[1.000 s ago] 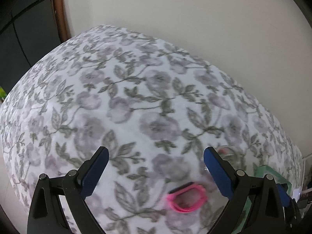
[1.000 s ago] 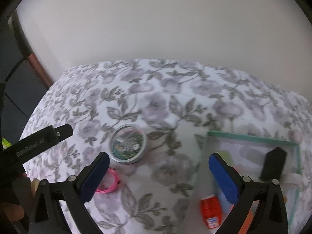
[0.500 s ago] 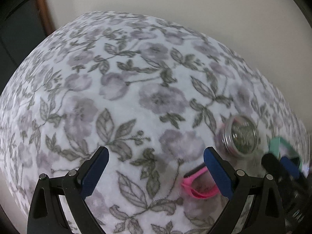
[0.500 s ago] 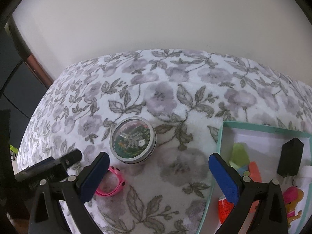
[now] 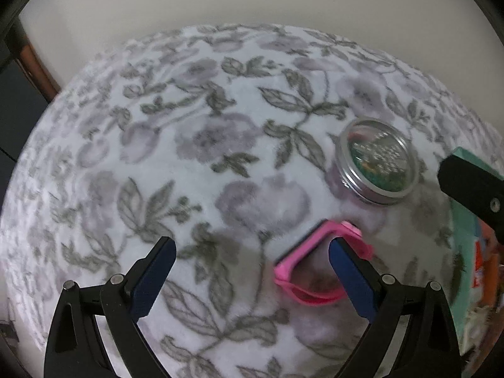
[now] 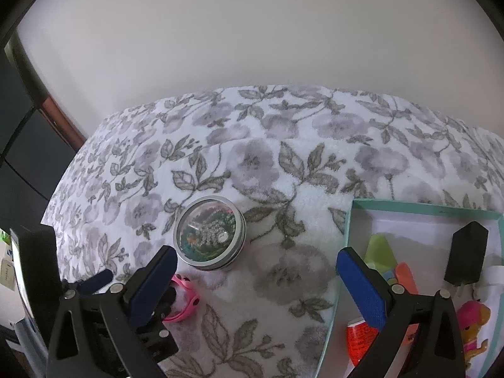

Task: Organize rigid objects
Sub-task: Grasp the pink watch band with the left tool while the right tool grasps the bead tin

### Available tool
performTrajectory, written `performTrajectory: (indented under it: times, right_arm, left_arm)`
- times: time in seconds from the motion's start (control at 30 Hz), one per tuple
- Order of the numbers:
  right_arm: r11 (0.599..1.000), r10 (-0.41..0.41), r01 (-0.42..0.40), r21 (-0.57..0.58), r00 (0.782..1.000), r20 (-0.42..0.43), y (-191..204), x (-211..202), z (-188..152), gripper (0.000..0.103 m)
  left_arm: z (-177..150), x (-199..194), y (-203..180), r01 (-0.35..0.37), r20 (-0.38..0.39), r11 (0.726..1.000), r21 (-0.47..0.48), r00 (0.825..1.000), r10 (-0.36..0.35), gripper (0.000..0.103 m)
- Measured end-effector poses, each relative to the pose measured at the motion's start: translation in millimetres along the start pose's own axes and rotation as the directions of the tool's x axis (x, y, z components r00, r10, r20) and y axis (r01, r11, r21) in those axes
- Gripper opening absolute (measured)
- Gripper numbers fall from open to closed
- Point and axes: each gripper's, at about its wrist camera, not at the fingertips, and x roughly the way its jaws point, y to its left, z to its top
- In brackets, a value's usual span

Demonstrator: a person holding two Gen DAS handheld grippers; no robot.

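A pink wristband (image 5: 310, 261) lies on the floral blanket (image 5: 189, 145), just ahead of my left gripper (image 5: 252, 261), whose right finger overlaps it. The left gripper is open and empty. A round metal tin with a clear lid (image 5: 376, 160) sits beyond the band. In the right wrist view the tin (image 6: 209, 236) and the band (image 6: 184, 299) lie left of centre. My right gripper (image 6: 256, 271) is open and empty, above the blanket beside a teal-rimmed box (image 6: 348, 220).
The box holds several items: a black block (image 6: 466, 258), a green piece (image 6: 379, 249), an orange piece (image 6: 406, 277), a red-labelled object (image 6: 359, 337) and a toy figure (image 6: 474, 324). A pale wall stands behind the blanket. Dark furniture (image 6: 19, 157) stands at left.
My left gripper has swung right and closer to the pink band, bringing the tin and box edge into its view. My right gripper has drawn back slightly, showing more of the box.
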Motion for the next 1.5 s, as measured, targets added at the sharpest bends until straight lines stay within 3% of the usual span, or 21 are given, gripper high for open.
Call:
performTrajectory:
  times: [0.17,0.23,0.33,0.5,0.83,1.5]
  right_arm:
    - [1.0,0.001,-0.001,0.002,1.0,-0.005,2,4,-2,0.102]
    - [1.0,0.004,-0.004,0.001,1.0,0.001,3,5,-2,0.102]
    - [1.0,0.013,-0.013,-0.001,1.0,0.009,7,8,-1,0.1]
    - [0.999,0.035,-0.035,-0.004,0.999,0.008,16,16,-1,0.098]
    - [0.999,0.047,-0.047,-0.012,0.999,-0.005,29,37,1,0.093]
    - [0.992,-0.042,0.043,-0.119,0.999,0.005,53,66,-6,0.077]
  left_arm:
    - [-2,0,-8,-0.025,0.049,0.998,0.049,0.999,0.023,0.092]
    - [-2,-1,-9,-0.002,0.059,0.999,0.052,0.998,-0.001,0.073]
    - [0,-3,-10,0.035,0.061,0.998,0.061,0.997,-0.039,0.054]
    - [-2,-5,-14,0.115,0.057,0.991,0.064,0.991,-0.119,0.029]
    - [-2,-1,10,0.158,0.073,0.986,-0.047,0.985,-0.154,0.022]
    - [-4,0,5,0.119,0.094,0.993,0.001,0.988,-0.118,0.023]
